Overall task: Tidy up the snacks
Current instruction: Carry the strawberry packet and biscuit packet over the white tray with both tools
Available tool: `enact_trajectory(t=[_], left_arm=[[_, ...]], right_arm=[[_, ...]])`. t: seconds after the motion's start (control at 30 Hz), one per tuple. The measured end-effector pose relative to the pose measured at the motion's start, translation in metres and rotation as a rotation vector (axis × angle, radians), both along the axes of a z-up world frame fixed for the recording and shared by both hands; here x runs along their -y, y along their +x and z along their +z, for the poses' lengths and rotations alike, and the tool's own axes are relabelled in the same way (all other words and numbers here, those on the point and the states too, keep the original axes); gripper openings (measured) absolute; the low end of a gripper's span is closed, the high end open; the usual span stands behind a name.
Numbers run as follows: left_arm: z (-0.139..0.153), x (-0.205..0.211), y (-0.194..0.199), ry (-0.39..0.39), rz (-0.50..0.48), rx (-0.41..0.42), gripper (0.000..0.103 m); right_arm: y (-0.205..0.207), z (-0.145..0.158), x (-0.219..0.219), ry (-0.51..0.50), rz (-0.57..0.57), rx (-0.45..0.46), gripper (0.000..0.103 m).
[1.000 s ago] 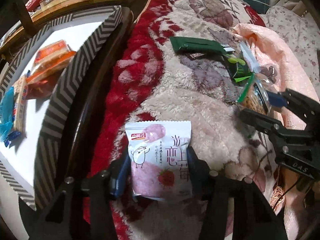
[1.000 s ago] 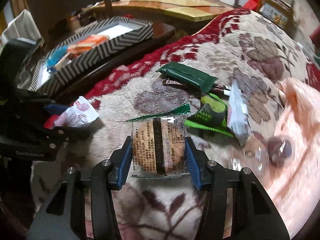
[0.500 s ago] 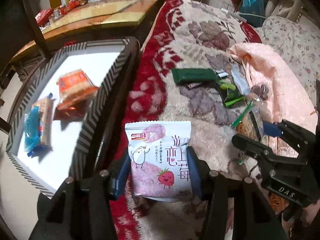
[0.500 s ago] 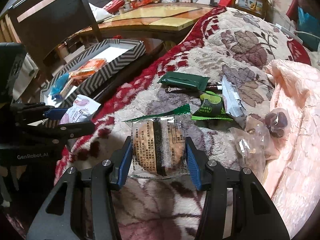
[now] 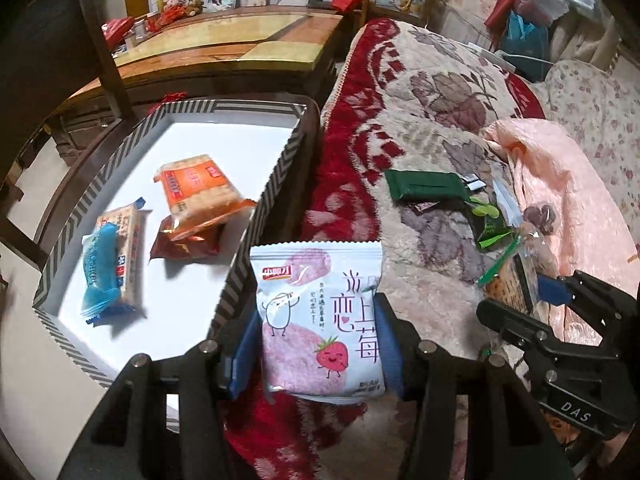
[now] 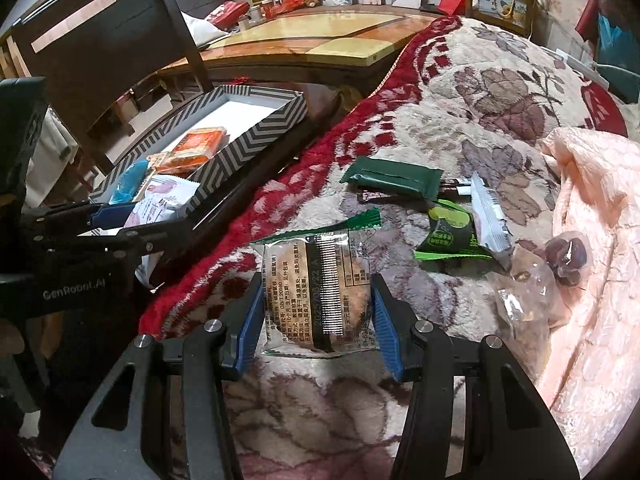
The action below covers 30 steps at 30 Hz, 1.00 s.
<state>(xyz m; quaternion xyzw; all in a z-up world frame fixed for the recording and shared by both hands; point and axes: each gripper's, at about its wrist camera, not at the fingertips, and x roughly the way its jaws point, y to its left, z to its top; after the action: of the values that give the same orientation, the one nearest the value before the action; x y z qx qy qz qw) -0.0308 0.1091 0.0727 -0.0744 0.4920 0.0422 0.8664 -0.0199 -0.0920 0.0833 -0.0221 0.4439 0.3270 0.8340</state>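
My left gripper (image 5: 316, 344) is shut on a white and pink strawberry snack packet (image 5: 320, 316), held above the red edge of the blanket beside the striped box (image 5: 260, 216). In the box lie an orange cracker pack (image 5: 196, 194), a dark red packet (image 5: 186, 242) and a blue-wrapped pack (image 5: 108, 268). My right gripper (image 6: 318, 320) is shut on a clear green-edged biscuit packet (image 6: 320, 292), lifted over the flowered blanket. Loose on the blanket lie a dark green bar (image 6: 390, 178), a small green packet (image 6: 450, 236) and a silver packet (image 6: 490, 216).
The box stands on a dark wooden chair (image 5: 96, 152) left of the blanket-covered bed (image 5: 440, 92). A wooden table (image 5: 224, 46) with red items stands behind. A pink quilt (image 6: 596, 240) and clear bags of dried fruit (image 6: 560, 260) lie at the right.
Both grippers have risen with their packets still held. The left one has tilted up, so that the whole box and the table behind it have come into view.
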Motion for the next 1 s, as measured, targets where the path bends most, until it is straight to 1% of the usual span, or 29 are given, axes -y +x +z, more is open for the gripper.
enact_trajectory(t=[0.2,0.33,0.57,0.77,1.0], left_arm=[[-0.001,-0.004,-0.002,-0.009,0.013,0.002,0.056],[-0.002,-0.007,-0.004,-0.002,0.021,0.005,0.056],[-0.002,-0.018,-0.008,-0.012,0.048,0.011,0.056],[-0.003,-0.03,-0.011,-0.014,0.069,0.017,0.056],[-0.004,-0.055,-0.018,-0.022,0.12,0.026,0.056]], right_arm=[[-0.002,-0.003,-0.005,-0.006,0.013,-0.015,0.049],[-0.003,-0.001,-0.009,-0.008,0.025,-0.015,0.049],[-0.005,0.001,-0.017,-0.003,0.039,-0.022,0.049],[-0.007,0.009,-0.034,-0.012,0.073,-0.008,0.049],[-0.007,0.018,-0.061,-0.019,0.119,0.001,0.049]])
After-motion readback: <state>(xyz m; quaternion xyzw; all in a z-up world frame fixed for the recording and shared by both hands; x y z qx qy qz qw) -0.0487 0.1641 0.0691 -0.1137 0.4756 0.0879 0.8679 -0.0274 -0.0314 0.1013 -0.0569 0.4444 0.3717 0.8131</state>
